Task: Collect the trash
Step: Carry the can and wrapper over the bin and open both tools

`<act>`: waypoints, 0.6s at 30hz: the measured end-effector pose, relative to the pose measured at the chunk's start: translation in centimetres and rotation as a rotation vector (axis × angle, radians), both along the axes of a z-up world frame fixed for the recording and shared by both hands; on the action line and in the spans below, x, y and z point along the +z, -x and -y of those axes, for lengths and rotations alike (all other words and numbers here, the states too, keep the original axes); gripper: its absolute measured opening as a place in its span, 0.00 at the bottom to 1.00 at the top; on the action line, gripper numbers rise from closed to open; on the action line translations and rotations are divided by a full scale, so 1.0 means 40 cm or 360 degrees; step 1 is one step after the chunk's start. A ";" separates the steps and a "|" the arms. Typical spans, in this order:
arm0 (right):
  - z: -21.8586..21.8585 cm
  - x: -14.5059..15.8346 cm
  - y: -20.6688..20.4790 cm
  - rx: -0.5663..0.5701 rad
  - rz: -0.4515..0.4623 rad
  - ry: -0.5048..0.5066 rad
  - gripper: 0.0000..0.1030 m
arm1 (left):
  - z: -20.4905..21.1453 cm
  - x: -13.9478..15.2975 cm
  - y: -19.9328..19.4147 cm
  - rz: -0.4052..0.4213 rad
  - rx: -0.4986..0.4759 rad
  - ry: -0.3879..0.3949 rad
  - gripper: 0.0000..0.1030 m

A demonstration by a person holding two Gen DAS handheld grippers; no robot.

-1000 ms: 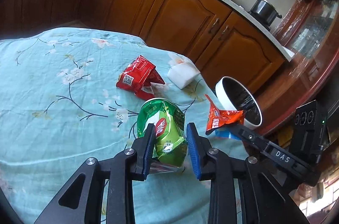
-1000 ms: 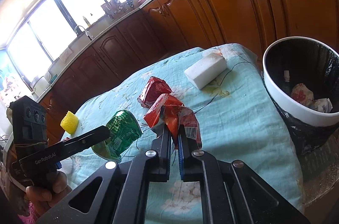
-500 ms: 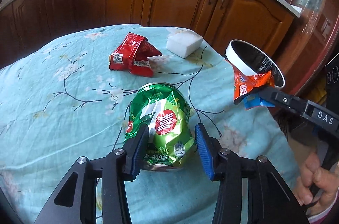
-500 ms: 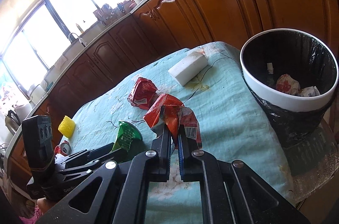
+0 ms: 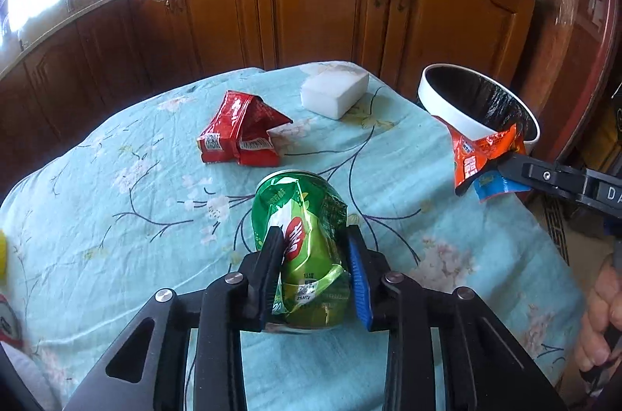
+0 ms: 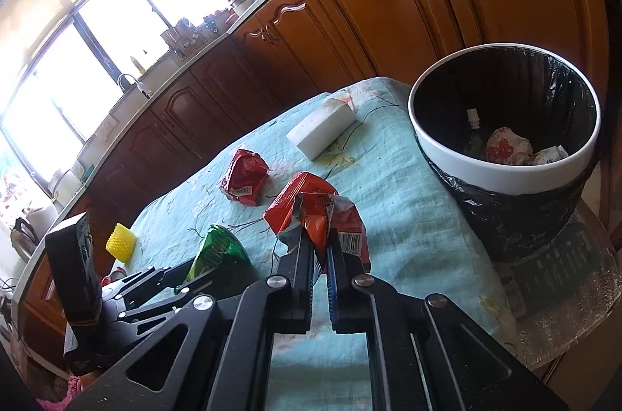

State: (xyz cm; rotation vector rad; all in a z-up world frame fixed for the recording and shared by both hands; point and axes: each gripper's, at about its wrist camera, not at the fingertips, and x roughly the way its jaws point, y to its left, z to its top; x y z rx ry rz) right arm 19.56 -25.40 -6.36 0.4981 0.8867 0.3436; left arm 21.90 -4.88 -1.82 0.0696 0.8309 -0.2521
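Observation:
My left gripper (image 5: 314, 238) is shut on a crushed green can (image 5: 301, 216), held just above the teal tablecloth (image 5: 116, 197); the can also shows in the right wrist view (image 6: 219, 249). My right gripper (image 6: 319, 236) is shut on an orange-red snack wrapper (image 6: 311, 207), which also shows in the left wrist view (image 5: 480, 154) in front of the bin. The white bin (image 6: 501, 174) with a black liner stands past the table's right edge and holds several crumpled scraps. A red wrapper (image 5: 241, 135) lies on the cloth beyond the can.
A white block (image 5: 334, 92) lies near the table's far edge. A yellow ridged object (image 6: 121, 242) sits at the table's left end. Wooden kitchen cabinets (image 5: 330, 11) stand behind the table. A hand (image 5: 600, 329) holds the right gripper's handle.
My left gripper has closed on the green can and raised it slightly. My right gripper has carried the orange wrapper nearer the bin.

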 end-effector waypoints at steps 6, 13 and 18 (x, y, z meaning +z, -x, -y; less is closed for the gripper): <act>0.016 0.014 0.006 -0.0017 0.0026 -0.0009 0.05 | -0.043 0.026 -0.002 -0.0048 -0.0014 0.0287 0.28; 0.068 0.019 0.011 -0.0074 0.0033 0.0008 0.05 | -0.014 0.046 -0.015 -0.0035 -0.0094 0.0365 0.28; 0.122 0.017 0.019 -0.0131 0.0023 0.0031 0.05 | 0.047 0.051 -0.035 -0.0033 -0.0165 0.0373 0.28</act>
